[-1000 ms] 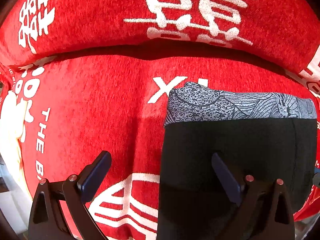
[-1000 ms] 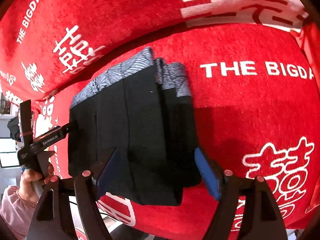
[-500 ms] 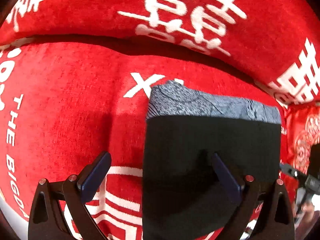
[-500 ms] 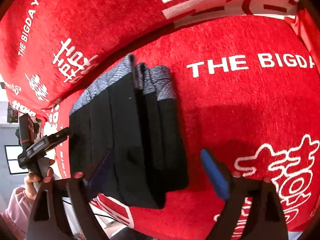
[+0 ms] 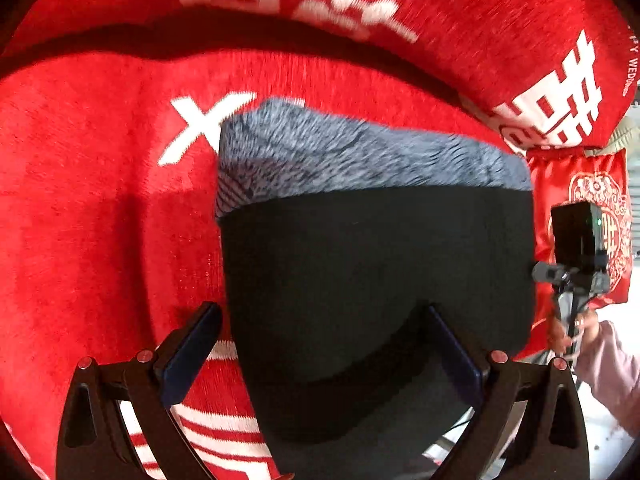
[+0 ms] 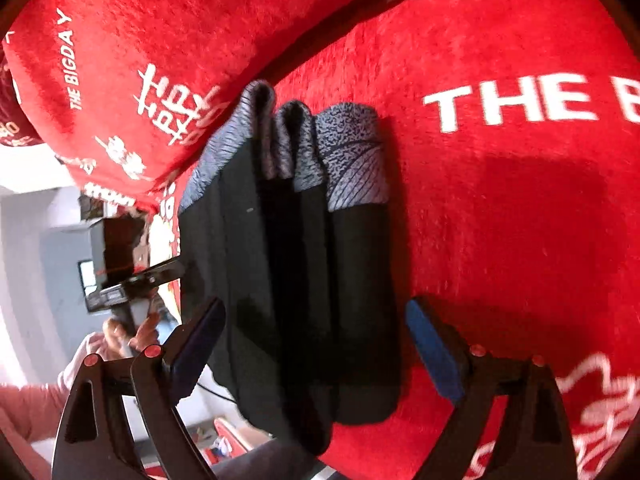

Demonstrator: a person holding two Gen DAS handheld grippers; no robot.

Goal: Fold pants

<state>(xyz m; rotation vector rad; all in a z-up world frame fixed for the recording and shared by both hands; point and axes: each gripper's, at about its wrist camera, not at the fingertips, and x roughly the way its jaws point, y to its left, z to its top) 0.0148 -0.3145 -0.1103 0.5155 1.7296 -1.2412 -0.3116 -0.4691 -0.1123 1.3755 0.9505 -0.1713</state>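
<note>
The black pants [image 5: 372, 288] lie folded in a compact stack on the red sofa seat [image 5: 100, 220], grey patterned waistband [image 5: 360, 156] at the far end. In the right wrist view the pants [image 6: 292, 280] show several stacked layers with the waistband [image 6: 352, 160] on top. My left gripper [image 5: 320, 352] is open and empty, its fingers astride the stack's near edge. My right gripper [image 6: 316, 344] is open and empty, astride the stack's near end. The right gripper also shows at the stack's right side [image 5: 576, 256], and the left one at its left side [image 6: 136, 276].
The red back cushion [image 5: 440, 12] with white characters runs behind the seat. A red embroidered pillow [image 5: 592, 200] stands at the seat's right end. The seat's front edge lies just below the pants, with floor beyond it [image 6: 36, 240].
Both grippers have swung around and pulled back a little from the folded pants. The pants have stayed still. Each view now shows more of the other gripper and the hand that holds it.
</note>
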